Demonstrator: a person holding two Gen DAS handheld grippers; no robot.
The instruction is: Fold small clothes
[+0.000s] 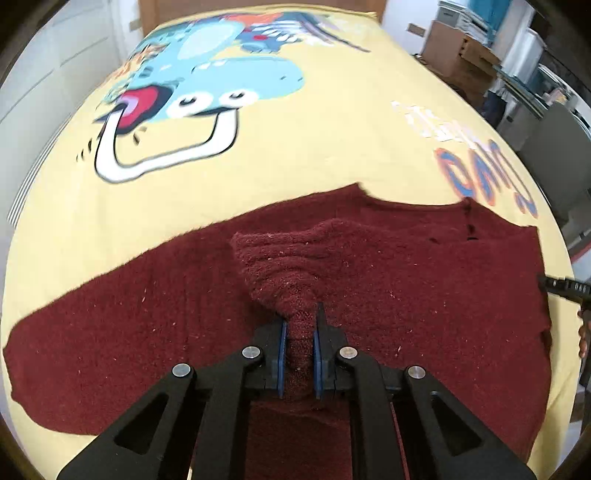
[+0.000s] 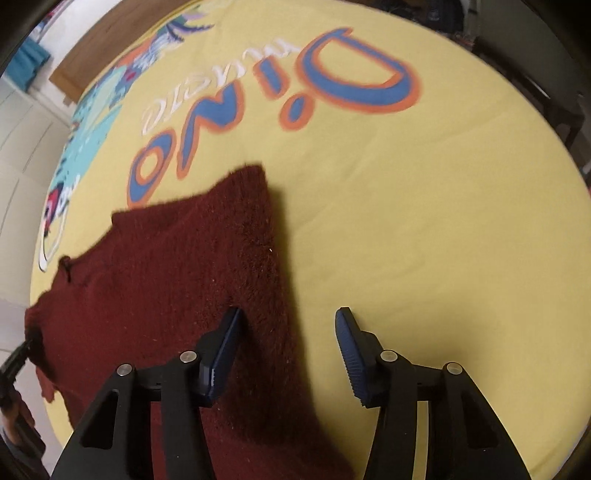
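A dark red fuzzy sweater (image 1: 406,280) lies spread on a yellow dinosaur-print bed sheet (image 1: 295,155). My left gripper (image 1: 298,328) is shut on a bunched sleeve end of the sweater (image 1: 280,266), lifted over the sweater's body. In the right wrist view the sweater (image 2: 177,280) lies to the left, with one sleeve reaching up toward the blue "Dino" lettering. My right gripper (image 2: 288,325) is open and empty, low over the sweater's right edge, its left finger (image 2: 225,339) above the cloth and its right finger (image 2: 351,350) above bare sheet.
The sheet (image 2: 424,221) covers the whole bed. A wooden headboard (image 1: 258,9) is at the far end. Cardboard boxes and shelves (image 1: 480,48) stand off the bed's right side, and white cupboard doors (image 1: 44,74) off its left.
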